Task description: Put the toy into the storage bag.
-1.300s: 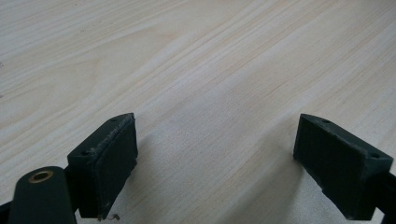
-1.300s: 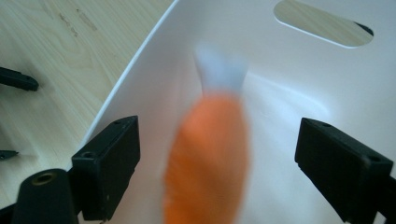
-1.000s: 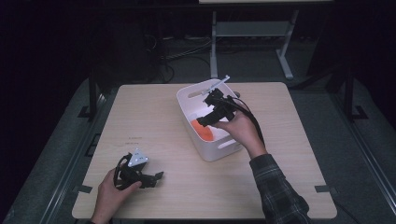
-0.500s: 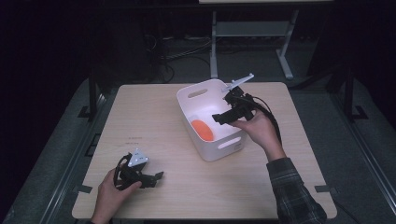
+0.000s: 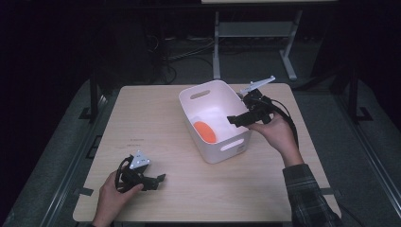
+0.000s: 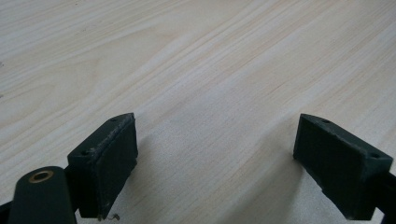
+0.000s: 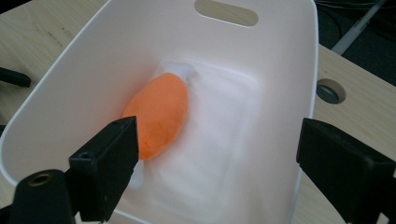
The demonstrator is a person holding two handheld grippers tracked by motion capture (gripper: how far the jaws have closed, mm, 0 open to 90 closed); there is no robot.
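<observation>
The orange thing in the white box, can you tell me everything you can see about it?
The orange thing is a smooth oval, soft and a bit fuzzy looking, all one bright orange. It lies flat on the floor of the white bin, close to one long wall, with its narrower end toward the wall with the handle slot. Something small and white pokes out at both of its ends. The open right gripper hangs above it, apart from it.

Both claws were matte black: the left claw [image 5: 158, 178] carried a grey three-cornered plate [image 5: 140, 161], the right claw [image 5: 235, 120] trailed a black cable [image 5: 289, 120] behind it, beside a plaid sleeve [image 5: 309, 196].
</observation>
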